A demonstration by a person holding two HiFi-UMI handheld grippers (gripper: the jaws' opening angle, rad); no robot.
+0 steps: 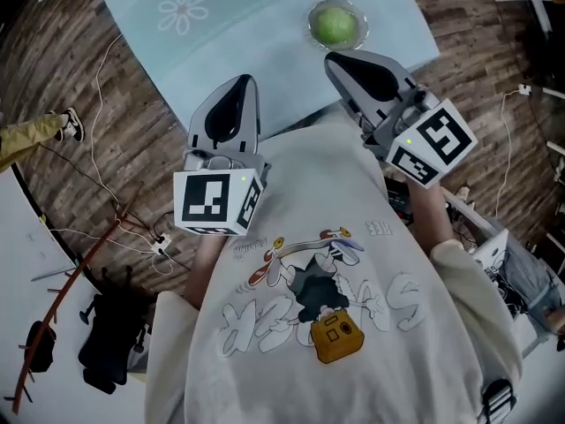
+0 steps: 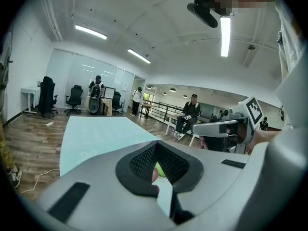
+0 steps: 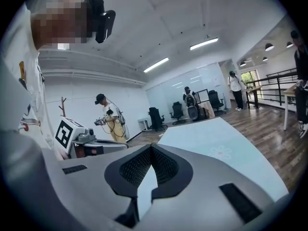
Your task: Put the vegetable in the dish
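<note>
A round green vegetable (image 1: 335, 25) lies in a clear glass dish (image 1: 312, 16) at the far right of the pale blue table cloth (image 1: 256, 42). Both grippers are held close to my chest, short of the table's near edge. My left gripper (image 1: 240, 81) is shut with nothing in it. Its own view has the jaws (image 2: 156, 146) closed together, and a sliver of the green vegetable (image 2: 160, 170) shows through the gap below the tips. My right gripper (image 1: 336, 59) points toward the dish, its tips a little short of it; its jaws (image 3: 151, 148) meet, empty.
A white flower print (image 1: 183, 9) marks the cloth at the far left. Cables (image 1: 97, 162) trail over the wooden floor left of the table. A person in yellow (image 3: 108, 121) stands with grippers, another sits on a chair (image 2: 187, 117), and office chairs (image 2: 74, 97) stand at the back.
</note>
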